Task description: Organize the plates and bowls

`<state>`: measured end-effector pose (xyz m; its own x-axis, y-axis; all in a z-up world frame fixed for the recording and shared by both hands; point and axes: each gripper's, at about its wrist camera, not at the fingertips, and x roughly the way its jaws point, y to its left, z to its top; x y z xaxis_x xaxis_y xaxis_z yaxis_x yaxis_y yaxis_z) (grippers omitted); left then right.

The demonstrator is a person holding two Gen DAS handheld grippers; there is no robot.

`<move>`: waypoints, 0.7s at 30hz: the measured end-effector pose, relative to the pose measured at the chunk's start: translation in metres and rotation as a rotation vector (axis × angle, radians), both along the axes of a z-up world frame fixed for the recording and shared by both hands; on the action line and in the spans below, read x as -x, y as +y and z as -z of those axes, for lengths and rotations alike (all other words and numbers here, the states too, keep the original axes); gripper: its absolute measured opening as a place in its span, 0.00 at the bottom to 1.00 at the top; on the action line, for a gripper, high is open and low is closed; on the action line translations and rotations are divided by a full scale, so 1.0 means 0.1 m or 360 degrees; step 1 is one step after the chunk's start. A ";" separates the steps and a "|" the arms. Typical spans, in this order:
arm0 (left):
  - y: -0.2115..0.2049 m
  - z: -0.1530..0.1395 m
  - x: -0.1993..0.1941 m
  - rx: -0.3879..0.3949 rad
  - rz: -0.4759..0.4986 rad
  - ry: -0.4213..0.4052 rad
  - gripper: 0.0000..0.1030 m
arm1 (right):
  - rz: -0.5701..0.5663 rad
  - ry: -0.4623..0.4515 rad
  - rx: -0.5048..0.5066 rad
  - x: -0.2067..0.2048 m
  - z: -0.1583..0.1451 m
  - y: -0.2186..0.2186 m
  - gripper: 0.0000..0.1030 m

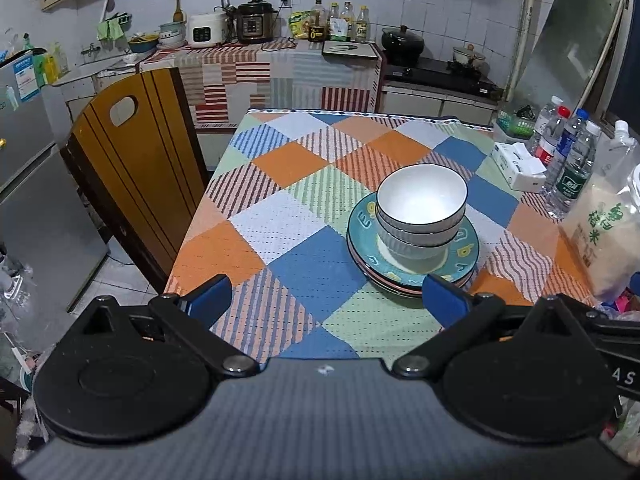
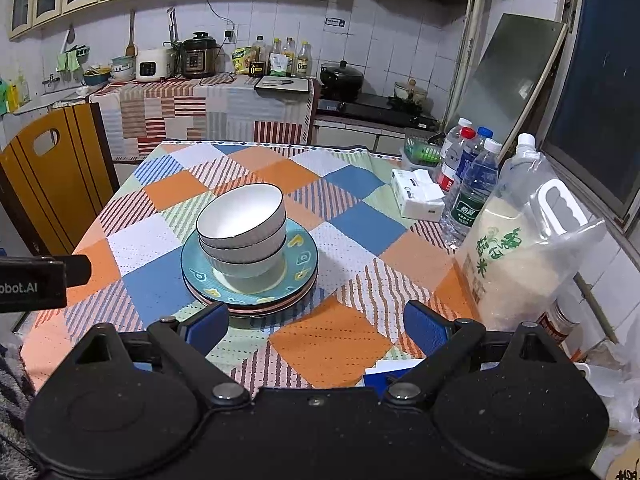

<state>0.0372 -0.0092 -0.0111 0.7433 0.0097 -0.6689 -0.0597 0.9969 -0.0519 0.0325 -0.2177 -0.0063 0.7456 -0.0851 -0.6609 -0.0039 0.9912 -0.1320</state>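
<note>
Two white ribbed bowls [image 1: 422,210] are nested and stand on a stack of plates, the top one teal with yellow marks [image 1: 464,254], on the checked tablecloth. In the right wrist view the bowls [image 2: 242,230] and the plates [image 2: 300,266] sit just ahead of the left finger. My left gripper [image 1: 326,296] is open and empty, its right finger close to the plates' near rim. My right gripper [image 2: 316,326] is open and empty, just short of the stack. The left gripper's body [image 2: 36,280] shows at the left edge of the right wrist view.
Water bottles [image 2: 468,184], a tissue pack [image 2: 418,196] and a bag of rice [image 2: 516,256] line the table's right side. A wooden chair [image 1: 132,172] stands at the left edge. A fridge [image 1: 28,184] is further left. The kitchen counter lies beyond.
</note>
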 end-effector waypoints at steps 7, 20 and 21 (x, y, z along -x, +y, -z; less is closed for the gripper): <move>-0.01 0.01 0.01 -0.0001 -0.0004 0.0034 1.00 | 0.0008 0.0018 -0.0002 0.00 0.04 -0.01 0.93; -0.11 0.00 0.03 -0.0035 0.0041 0.0021 1.00 | 0.0038 0.0055 0.0007 -0.02 0.10 -0.07 0.93; -0.11 0.00 0.02 -0.0032 0.0035 0.0020 1.00 | 0.0039 0.0057 0.0006 -0.02 0.10 -0.08 0.93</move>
<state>0.0347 -0.0200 -0.0109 0.7352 0.0071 -0.6778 -0.0385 0.9988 -0.0312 0.0347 -0.2257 -0.0165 0.7193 -0.1052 -0.6867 0.0154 0.9906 -0.1357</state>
